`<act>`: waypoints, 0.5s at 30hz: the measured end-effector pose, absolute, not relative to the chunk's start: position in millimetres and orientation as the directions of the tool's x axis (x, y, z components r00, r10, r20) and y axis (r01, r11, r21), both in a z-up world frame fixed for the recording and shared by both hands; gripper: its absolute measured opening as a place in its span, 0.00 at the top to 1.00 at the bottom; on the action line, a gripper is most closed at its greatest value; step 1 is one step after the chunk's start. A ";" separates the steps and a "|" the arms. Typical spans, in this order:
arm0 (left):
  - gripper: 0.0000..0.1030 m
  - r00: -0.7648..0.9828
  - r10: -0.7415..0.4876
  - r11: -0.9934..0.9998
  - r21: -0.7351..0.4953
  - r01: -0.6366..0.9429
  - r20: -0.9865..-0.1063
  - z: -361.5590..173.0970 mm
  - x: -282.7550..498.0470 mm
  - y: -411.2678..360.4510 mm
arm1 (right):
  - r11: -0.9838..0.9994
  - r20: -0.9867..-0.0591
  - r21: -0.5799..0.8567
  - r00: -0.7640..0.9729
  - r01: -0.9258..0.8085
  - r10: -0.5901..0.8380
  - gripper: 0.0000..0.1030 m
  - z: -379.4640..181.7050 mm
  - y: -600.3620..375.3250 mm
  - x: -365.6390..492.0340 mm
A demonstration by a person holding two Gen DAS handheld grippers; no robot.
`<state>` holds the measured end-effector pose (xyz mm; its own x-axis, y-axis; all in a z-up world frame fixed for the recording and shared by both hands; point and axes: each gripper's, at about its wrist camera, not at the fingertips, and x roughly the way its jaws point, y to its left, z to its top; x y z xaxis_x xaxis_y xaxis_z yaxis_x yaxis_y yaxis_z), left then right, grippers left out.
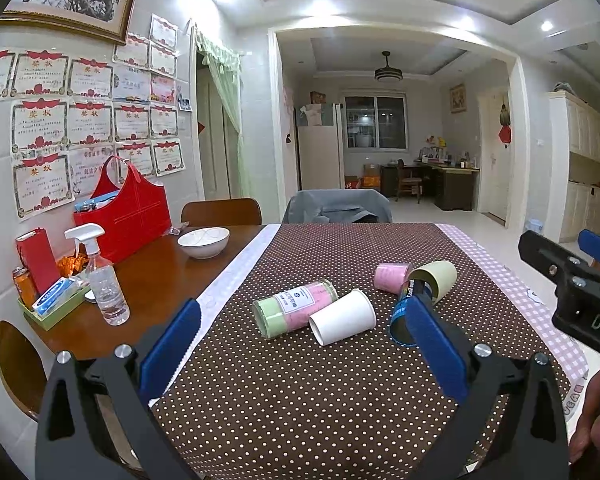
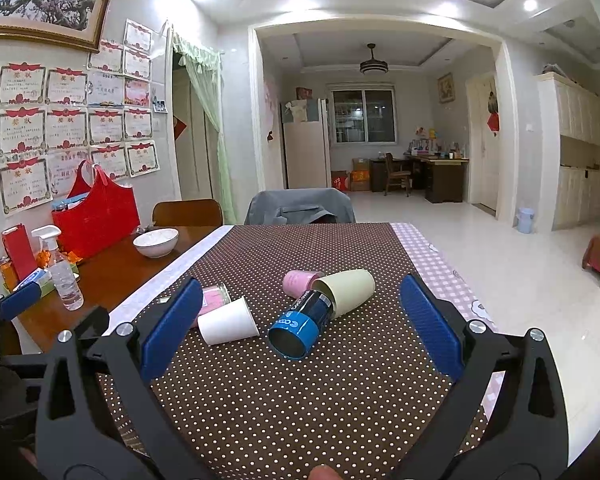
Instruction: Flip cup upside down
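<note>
Several cups lie on their sides on the brown polka-dot cloth (image 1: 300, 392). A white paper cup (image 1: 342, 316) (image 2: 229, 322) lies with its mouth toward me. A blue cup (image 2: 300, 326) (image 1: 400, 318) and a pale yellow-green cup (image 1: 438, 279) (image 2: 346, 290) lie beside it, with a pink cup (image 1: 392, 276) (image 2: 300, 282) behind. A clear tube of pink and green rolls (image 1: 294, 306) lies left of the white cup. My left gripper (image 1: 304, 336) and right gripper (image 2: 300, 320) are both open and empty, short of the cups. The right gripper also shows at the right edge of the left wrist view (image 1: 572, 272).
A white bowl (image 1: 203, 242), a spray bottle (image 1: 102, 280), a red bag (image 1: 126, 216) and a green tray of small items (image 1: 50, 304) stand on the wooden table at left. Chairs (image 1: 338, 206) stand at the far edge. The table's right edge has pink checked cloth (image 1: 520, 292).
</note>
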<state>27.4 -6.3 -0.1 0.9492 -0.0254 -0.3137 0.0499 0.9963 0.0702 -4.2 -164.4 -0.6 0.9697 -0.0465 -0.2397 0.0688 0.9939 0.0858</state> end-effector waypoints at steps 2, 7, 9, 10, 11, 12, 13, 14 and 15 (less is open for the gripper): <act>0.03 0.949 -0.025 0.996 0.072 0.050 -0.313 -0.2 26.9 -6.7 | 0.994 -0.240 0.081 0.970 0.071 -0.050 0.06 0.1 -163.8 -3.1; 0.03 0.948 -0.029 0.995 0.078 0.057 -0.318 0.4 35.3 -7.7 | 0.995 -0.249 0.075 0.967 0.065 -0.044 0.06 0.9 -162.4 2.6; 0.03 0.946 -0.031 0.995 0.084 0.061 -0.323 0.0 40.6 -7.9 | 0.995 -0.258 0.076 0.965 0.058 -0.037 0.06 -0.2 -162.3 8.0; 0.03 0.945 -0.032 0.994 0.088 0.063 -0.325 -0.4 43.5 -7.6 | 0.996 -0.263 0.075 0.964 0.057 -0.035 0.06 -0.6 -161.9 10.8; 0.03 0.945 -0.032 0.994 0.091 0.065 -0.326 -1.3 45.0 -7.5 | 0.996 -0.270 0.071 0.962 0.055 -0.033 0.06 -1.5 -161.4 14.5; 0.03 0.943 -0.030 0.993 0.099 0.067 -0.331 -2.3 50.6 -6.8 | 0.996 -0.276 0.070 0.961 0.053 -0.032 0.06 -3.0 -161.2 17.4; 0.03 0.941 -0.029 0.992 0.104 0.067 -0.336 -4.2 53.9 -6.9 | 0.996 -0.285 0.068 0.958 0.052 -0.031 0.06 -5.0 -161.2 22.4; 0.03 0.940 -0.028 0.992 0.106 0.068 -0.341 -5.5 57.1 -6.2 | 0.996 -0.294 0.066 0.955 0.052 -0.030 0.06 -6.8 -161.0 26.8; 0.03 0.935 -0.031 0.991 0.109 0.074 -0.353 -7.8 65.2 -4.4 | 0.997 -0.303 0.063 0.952 0.051 -0.030 0.06 -8.8 -161.0 31.7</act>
<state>65.2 -4.4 -7.8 0.9349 -0.0308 -0.3535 0.0739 0.9913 0.1089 31.7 -161.1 -8.8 0.9524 -0.0298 -0.3033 0.0513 0.9967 0.0632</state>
